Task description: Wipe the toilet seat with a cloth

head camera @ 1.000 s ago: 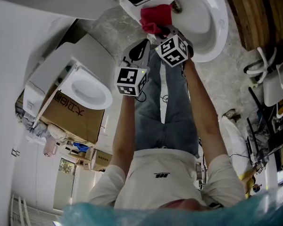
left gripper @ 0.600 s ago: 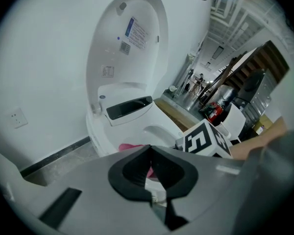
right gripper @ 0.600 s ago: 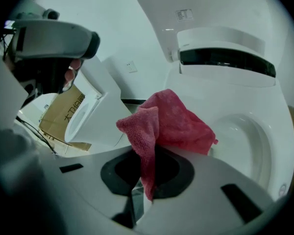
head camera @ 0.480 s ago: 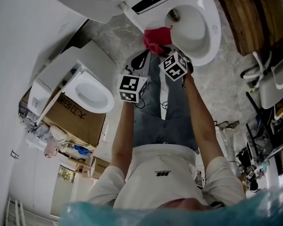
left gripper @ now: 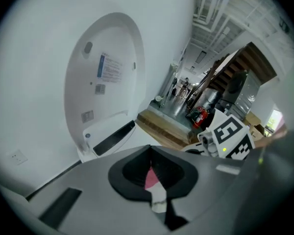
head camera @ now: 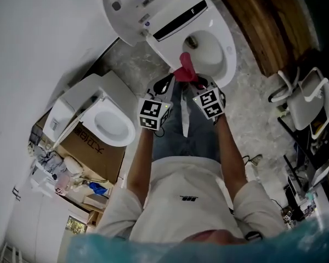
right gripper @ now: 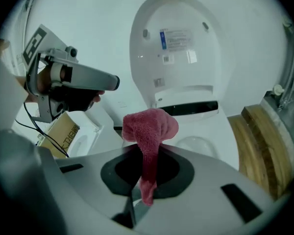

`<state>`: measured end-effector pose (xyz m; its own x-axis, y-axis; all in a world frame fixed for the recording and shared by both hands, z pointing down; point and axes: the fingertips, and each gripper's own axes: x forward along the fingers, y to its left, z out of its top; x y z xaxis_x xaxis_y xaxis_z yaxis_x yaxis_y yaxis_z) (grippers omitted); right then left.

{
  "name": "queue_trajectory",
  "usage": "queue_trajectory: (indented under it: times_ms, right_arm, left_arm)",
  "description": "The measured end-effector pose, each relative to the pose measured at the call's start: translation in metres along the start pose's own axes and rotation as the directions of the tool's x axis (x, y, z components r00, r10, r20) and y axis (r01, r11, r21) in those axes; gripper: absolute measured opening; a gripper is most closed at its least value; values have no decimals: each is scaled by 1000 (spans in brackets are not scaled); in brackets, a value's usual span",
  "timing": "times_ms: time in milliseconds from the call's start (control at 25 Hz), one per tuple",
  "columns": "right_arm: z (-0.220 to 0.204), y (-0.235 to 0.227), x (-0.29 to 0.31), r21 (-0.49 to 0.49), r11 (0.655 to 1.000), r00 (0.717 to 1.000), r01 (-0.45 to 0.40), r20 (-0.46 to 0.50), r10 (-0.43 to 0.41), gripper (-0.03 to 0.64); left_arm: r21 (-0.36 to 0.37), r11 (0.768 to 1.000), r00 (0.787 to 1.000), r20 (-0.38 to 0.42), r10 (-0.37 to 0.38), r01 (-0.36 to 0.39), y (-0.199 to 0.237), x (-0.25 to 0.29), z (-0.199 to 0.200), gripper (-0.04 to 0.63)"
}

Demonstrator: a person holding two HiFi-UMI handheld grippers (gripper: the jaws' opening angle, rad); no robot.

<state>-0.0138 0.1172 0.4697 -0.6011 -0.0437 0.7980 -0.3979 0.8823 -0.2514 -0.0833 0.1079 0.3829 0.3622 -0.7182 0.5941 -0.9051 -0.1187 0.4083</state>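
Note:
A white toilet stands with its lid (head camera: 132, 4) raised and its seat (head camera: 228, 64) down around the bowl. My right gripper (head camera: 195, 81) is shut on a red cloth (head camera: 185, 66), which bunches up over the seat's near rim. In the right gripper view the cloth (right gripper: 149, 129) rises from the jaws in front of the seat (right gripper: 213, 131) and the lid (right gripper: 179, 48). My left gripper (head camera: 163, 85) hovers just left of it, shut and holding nothing. It also shows in the right gripper view (right gripper: 110, 82). The left gripper (left gripper: 154, 187) faces the raised lid (left gripper: 105, 77).
A second white toilet (head camera: 107, 126) sits on a cardboard box (head camera: 90, 147) to the left. A wooden step (head camera: 263, 26) runs right of the toilet. White chairs (head camera: 304, 100) and clutter stand at far right. The floor is grey marble.
The head view has shifted, so the whole raised lid now shows. Both grippers sit lower in the picture, and the cloth stays in the right gripper by the seat's near rim.

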Motion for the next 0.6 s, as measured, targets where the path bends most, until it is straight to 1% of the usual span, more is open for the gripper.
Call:
queue_trajectory:
  times_ms: [80,160,280,360,480,600]
  right_arm:
    - [25,-3,-31,5,999,998,35,57,-36,18]
    - [51,-8,-63,18,997,990,74,122,-76,18]
    - [86,-14,-112,47,990,965,136,221,-143,18]
    - [110,-15,-146,68,984,940,165,291,-178,18]
    - [143,-12,-198,99,975,892,200,393,-223,17]
    - [163,-6,-245,111,963,847,245,459,-269,17]
  left_arm:
    - [32,999,1000,18,-18,18,-13,-11,22,11]
    - [60,998,999,38,-37,35,-26,-23,46,11]
    - [97,994,995,73,-62,55,-46,-42,81,11]
    - [124,990,992,98,-79,67,-59,-53,104,11]
    - [174,980,985,130,-116,93,-79,-68,135,11]
    - [229,965,974,154,-166,128,-103,-85,161,11]
